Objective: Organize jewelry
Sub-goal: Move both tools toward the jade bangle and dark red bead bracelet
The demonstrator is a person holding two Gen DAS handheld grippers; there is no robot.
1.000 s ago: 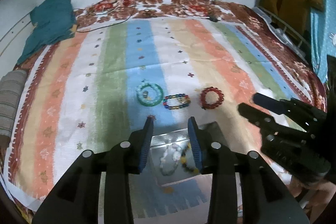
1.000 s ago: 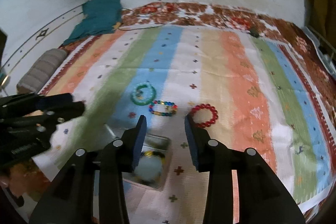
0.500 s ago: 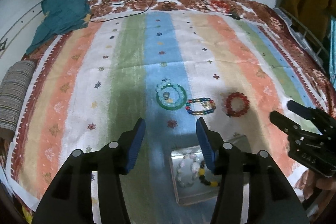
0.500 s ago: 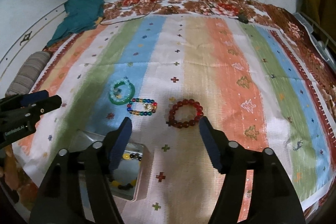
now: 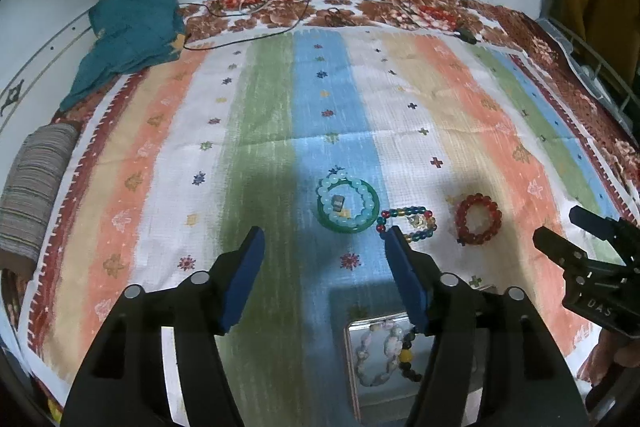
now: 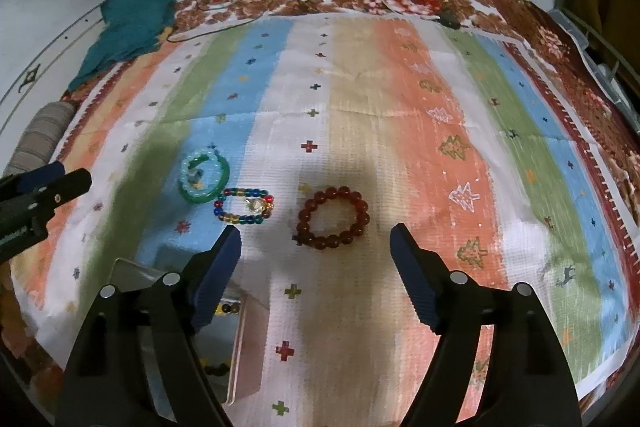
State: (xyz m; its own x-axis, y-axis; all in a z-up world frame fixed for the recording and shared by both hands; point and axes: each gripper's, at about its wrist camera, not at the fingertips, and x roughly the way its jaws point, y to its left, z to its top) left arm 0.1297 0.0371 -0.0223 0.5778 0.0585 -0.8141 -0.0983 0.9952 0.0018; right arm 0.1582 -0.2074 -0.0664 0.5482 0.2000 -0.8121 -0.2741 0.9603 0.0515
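Both grippers are hovering over the striped bedspread [image 6: 360, 115] with nothing between their fingers — the left gripper [image 5: 322, 241] and the right gripper [image 6: 316, 237] have both just been spreading their jaws and are standing released. Just beyond the clear box [image 5: 384, 363], which is holding pale and dark bead strands, three bracelets are lying in a row: green bangle [image 5: 348, 205], multicoloured bead bracelet [image 6: 244, 205], red bead bracelet [image 6: 333, 218] — the last farthest from the box.
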